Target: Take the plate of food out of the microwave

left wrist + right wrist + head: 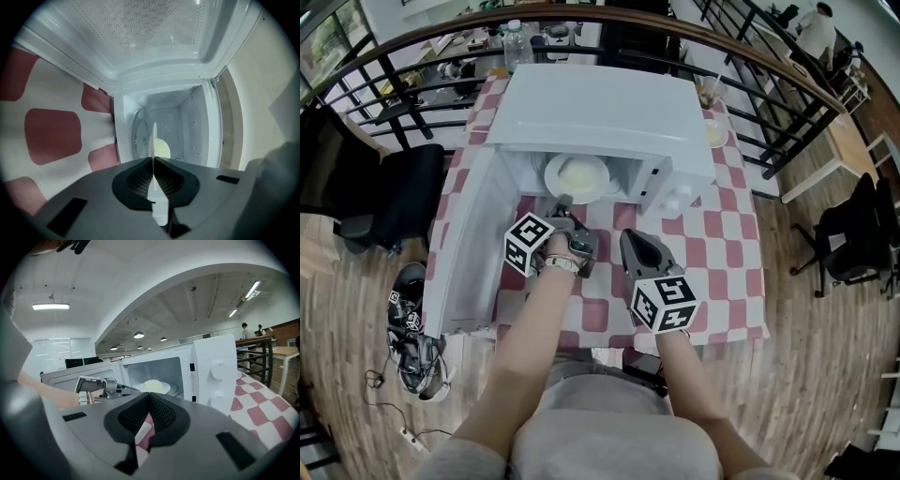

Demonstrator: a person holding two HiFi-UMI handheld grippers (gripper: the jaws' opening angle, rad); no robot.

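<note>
Plate of food (pixel 577 175) inside the open microwave (pixel 600 108), near the front of the cavity, door (pixel 473 253) swung wide to the left. Left hand-held gripper (pixel 565 201) reaching into the opening: jaws pressed almost together on the plate's near rim, thin white edge pinched between the pads. Seen from the left gripper view, shows that rim edge-on running straight out from the closed tips, pale yellow food (pixel 161 149) just beyond and the cavity walls behind. Right hand-held gripper (pixel 630 234) apart from the plate, over the red-and-white checked bench (pixel 722 253) in front of the microwave, near the side with the control knobs (pixel 219 371). Jaws closed tip to tip, holding nothing; only checked cloth visible through the gap below the tips.
</note>
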